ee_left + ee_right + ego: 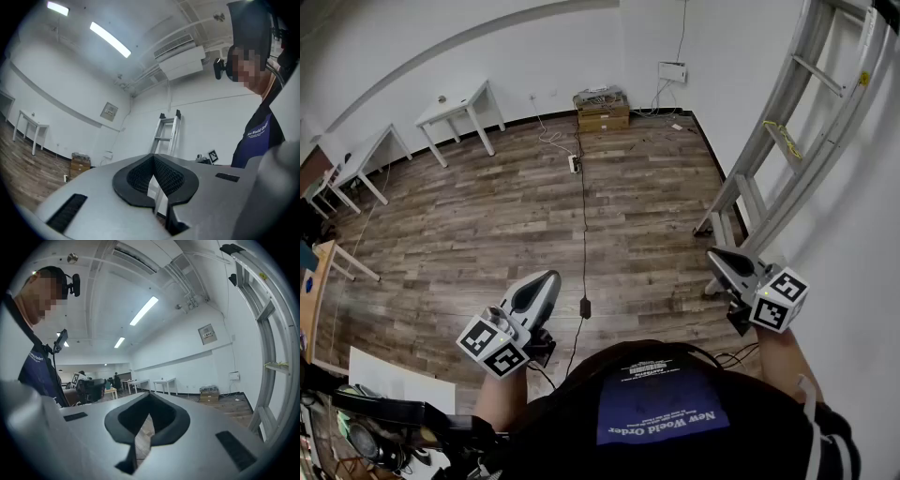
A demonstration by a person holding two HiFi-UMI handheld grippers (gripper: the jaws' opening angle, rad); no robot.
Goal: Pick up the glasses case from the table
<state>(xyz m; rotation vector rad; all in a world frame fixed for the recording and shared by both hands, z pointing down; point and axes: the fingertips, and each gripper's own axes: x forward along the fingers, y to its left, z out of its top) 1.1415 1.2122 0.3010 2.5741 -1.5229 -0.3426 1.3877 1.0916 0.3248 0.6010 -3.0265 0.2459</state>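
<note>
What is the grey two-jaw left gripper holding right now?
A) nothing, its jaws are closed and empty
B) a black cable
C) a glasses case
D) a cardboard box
A: the left gripper has its black ribbed pads meeting at the tips, with only the aluminium ladder visible beyond them.

The wooden floor (487,216) is carrying two white tables (459,112) by the far wall. Cardboard boxes (602,114) are sitting near the corner, a ladder (787,141) is standing at the right, and a black cable (584,234) is running from a power strip (573,163).
</note>
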